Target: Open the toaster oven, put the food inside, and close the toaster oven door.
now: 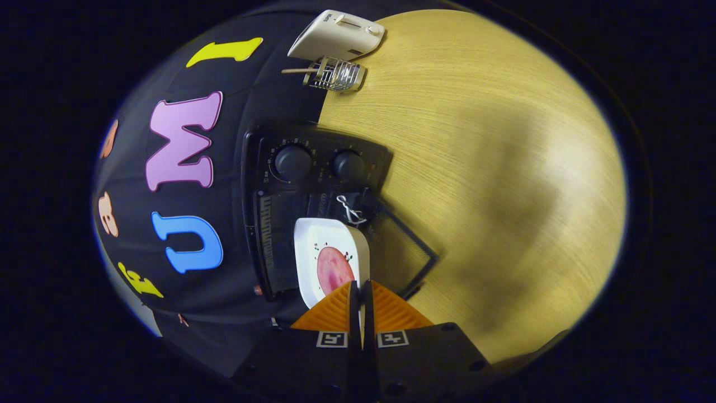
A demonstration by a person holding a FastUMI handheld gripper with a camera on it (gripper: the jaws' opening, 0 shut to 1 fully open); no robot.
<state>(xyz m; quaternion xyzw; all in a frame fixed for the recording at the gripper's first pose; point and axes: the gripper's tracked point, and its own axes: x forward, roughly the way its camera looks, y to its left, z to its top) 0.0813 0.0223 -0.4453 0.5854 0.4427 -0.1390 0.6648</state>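
Observation:
My gripper is shut on the near rim of a white square plate, its orange fingers pinching the edge between them. A round pink slice of food lies on the plate. Just beyond the fingers stands the black toaster oven with two round knobs. Its glass door hangs open, dropped down toward the table. The plate is held at the mouth of the oven cavity, above the open door; how far inside it reaches I cannot tell.
The oven rests on a light wooden table against the black cloth wall. Farther along the wall stand a white pop-up toaster and a small wire rack. A white twisted wire lies by the oven's door hinge.

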